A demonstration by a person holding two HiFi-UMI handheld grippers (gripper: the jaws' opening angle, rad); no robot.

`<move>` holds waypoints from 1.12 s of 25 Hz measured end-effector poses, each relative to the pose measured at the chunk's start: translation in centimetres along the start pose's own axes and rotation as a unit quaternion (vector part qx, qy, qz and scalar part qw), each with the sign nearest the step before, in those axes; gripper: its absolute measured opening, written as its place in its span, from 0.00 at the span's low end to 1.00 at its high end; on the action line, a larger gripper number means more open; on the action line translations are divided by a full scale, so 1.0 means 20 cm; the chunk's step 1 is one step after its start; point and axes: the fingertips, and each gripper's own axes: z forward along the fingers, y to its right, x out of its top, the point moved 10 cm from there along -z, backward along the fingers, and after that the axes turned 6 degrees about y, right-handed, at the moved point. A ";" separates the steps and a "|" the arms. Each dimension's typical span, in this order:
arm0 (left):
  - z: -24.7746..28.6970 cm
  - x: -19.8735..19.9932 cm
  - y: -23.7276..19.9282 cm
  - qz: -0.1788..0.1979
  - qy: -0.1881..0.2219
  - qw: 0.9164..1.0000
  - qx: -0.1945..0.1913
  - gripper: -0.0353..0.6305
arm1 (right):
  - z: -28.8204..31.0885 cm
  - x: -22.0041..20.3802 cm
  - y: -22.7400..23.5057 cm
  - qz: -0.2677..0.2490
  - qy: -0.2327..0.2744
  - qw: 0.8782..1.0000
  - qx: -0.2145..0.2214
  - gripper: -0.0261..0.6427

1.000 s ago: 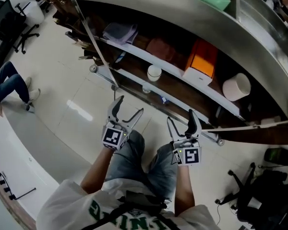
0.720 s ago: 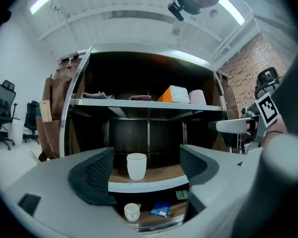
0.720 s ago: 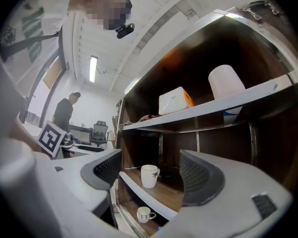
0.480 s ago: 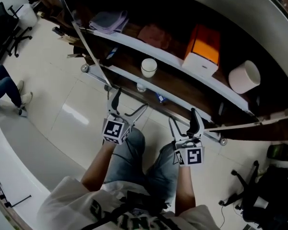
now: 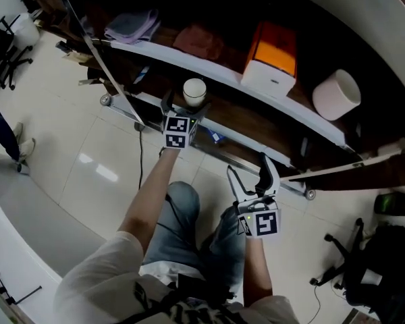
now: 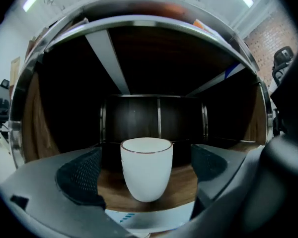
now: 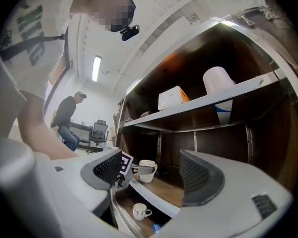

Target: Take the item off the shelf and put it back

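Wood shelf (image 6: 186, 183), cup (image 6: 146, 165) between just-opened left gripper (image 6: 145, 178) jaws

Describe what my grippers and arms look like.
The left gripper and right gripper are grey, each carrying a cube of black-and-white square markers. Their fingers are broad and curved with dark dotted pads. Arms are bare below short white sleeves. The left jaws have just been opening, a white cup between them untouched.
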 end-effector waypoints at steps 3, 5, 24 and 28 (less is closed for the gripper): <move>0.09 -0.02 -0.01 -0.003 -0.004 1.000 -0.002 0.84 | -0.01 0.01 -0.01 -0.005 0.003 1.000 0.003 0.60; 0.15 -0.04 -0.01 -0.007 -0.008 1.000 -0.004 0.84 | -0.02 0.02 -0.01 -0.007 0.004 1.000 0.004 0.60; -0.01 0.23 0.09 0.013 -0.009 0.999 -0.030 0.63 | 0.01 0.31 0.05 0.021 -0.013 1.000 0.011 0.60; -0.19 0.48 0.17 0.020 -0.007 0.999 -0.047 0.63 | 0.04 0.54 0.05 0.037 -0.016 0.999 0.011 0.60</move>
